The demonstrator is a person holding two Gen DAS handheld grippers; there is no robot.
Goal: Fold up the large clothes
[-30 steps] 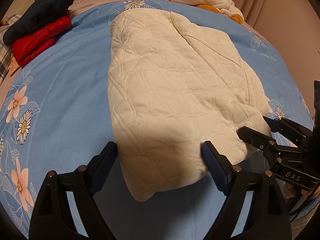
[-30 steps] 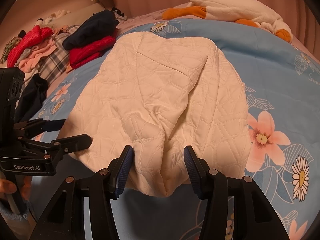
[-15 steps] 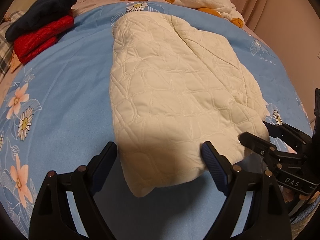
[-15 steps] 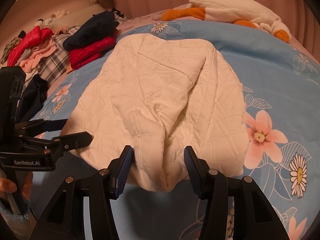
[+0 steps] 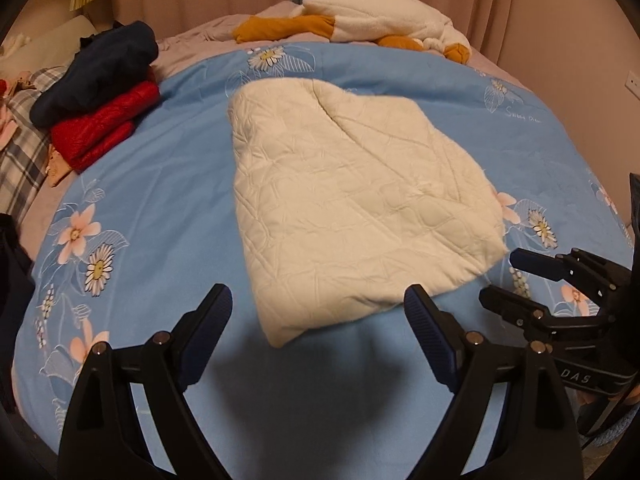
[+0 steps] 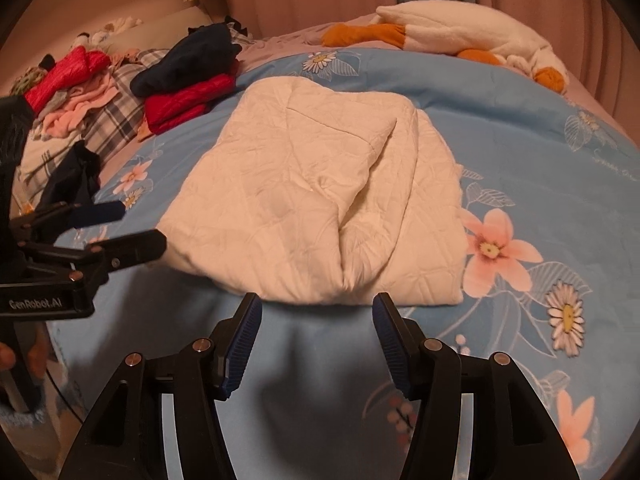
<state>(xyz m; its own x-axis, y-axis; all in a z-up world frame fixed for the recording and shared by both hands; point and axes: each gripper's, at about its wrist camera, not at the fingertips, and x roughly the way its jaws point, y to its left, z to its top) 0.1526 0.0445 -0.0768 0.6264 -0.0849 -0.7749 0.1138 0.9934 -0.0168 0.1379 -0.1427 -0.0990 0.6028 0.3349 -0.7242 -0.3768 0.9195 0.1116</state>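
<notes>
Cream quilted garment (image 5: pixel 352 216) is laid folded at frame centre on the blue floral bedspread (image 5: pixel 168 184). Left gripper (image 5: pixel 318 312) is spread wide, empty; right gripper (image 6: pixel 316 312), just opened further, is empty too. Puffy layers may spring apart once released.

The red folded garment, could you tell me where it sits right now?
In the left wrist view the red folded garment lies at the far left of the blue floral bedspread, under a navy garment and left of the cream quilted jacket.
</notes>
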